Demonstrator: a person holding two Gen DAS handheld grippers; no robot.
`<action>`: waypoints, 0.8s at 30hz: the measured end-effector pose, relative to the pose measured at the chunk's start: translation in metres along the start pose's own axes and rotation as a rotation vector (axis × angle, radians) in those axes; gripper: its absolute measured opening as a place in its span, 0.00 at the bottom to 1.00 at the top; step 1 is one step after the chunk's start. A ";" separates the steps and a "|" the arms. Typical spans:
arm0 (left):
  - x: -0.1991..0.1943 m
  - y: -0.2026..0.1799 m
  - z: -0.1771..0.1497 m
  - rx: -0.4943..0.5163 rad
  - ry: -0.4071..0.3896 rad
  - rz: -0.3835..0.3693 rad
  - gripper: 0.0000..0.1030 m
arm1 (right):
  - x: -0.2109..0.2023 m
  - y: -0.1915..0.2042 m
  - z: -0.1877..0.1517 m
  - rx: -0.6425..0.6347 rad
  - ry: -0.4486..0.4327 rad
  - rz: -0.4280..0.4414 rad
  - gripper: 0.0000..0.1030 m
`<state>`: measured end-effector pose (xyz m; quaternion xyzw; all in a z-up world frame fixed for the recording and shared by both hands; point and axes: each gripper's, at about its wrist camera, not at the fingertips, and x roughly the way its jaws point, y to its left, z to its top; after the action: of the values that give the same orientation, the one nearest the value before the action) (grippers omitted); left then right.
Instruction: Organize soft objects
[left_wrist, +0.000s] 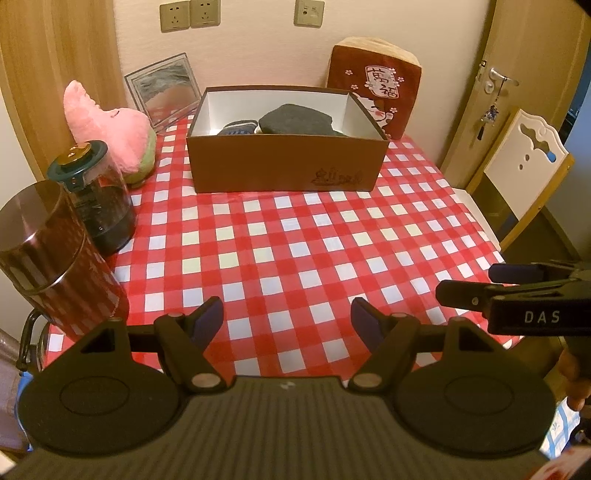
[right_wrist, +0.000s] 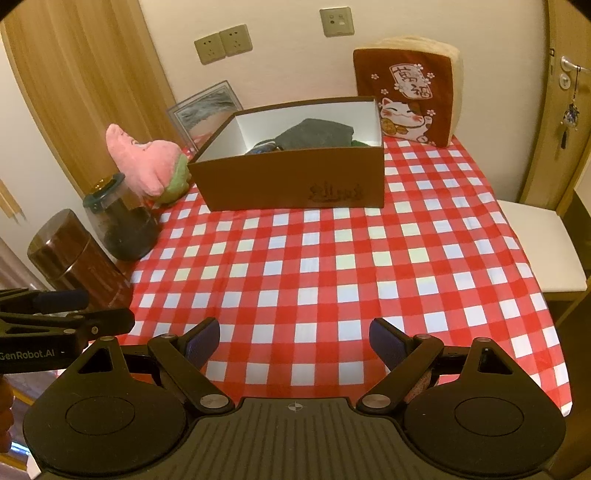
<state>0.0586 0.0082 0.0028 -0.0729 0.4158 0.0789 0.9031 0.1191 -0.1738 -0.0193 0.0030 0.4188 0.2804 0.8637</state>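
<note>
A brown cardboard box (left_wrist: 284, 166) (right_wrist: 291, 177) stands open at the far side of the checked table. Inside it lie a dark grey knitted piece (left_wrist: 295, 118) (right_wrist: 317, 133) and a striped dark blue soft item (left_wrist: 236, 127). A pink and green plush toy (left_wrist: 110, 129) (right_wrist: 147, 162) lies left of the box. A red cushion with a cat picture (left_wrist: 380, 85) (right_wrist: 410, 96) leans on the wall behind the box's right corner. My left gripper (left_wrist: 286, 317) and right gripper (right_wrist: 293, 336) hover open over the near table edge, nothing between their fingers.
Two jars stand at the left edge: a glass one with a dark green lid (left_wrist: 96, 195) (right_wrist: 122, 221) and a brown cylindrical tin (left_wrist: 51, 254) (right_wrist: 74, 251). A framed picture (left_wrist: 162, 88) leans on the wall. A white chair (left_wrist: 524, 177) and a door (right_wrist: 569, 92) are on the right.
</note>
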 end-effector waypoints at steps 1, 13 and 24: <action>0.000 -0.001 0.000 0.000 0.000 0.000 0.72 | 0.000 0.000 0.000 0.001 0.001 0.000 0.85; 0.001 -0.005 0.000 0.005 -0.011 -0.001 0.72 | -0.002 -0.006 0.001 0.004 -0.007 0.001 0.85; -0.001 -0.005 0.000 0.005 -0.016 -0.001 0.72 | -0.003 -0.005 0.001 0.004 -0.008 0.001 0.85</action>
<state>0.0592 0.0036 0.0040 -0.0702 0.4089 0.0777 0.9065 0.1205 -0.1794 -0.0180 0.0059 0.4157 0.2798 0.8654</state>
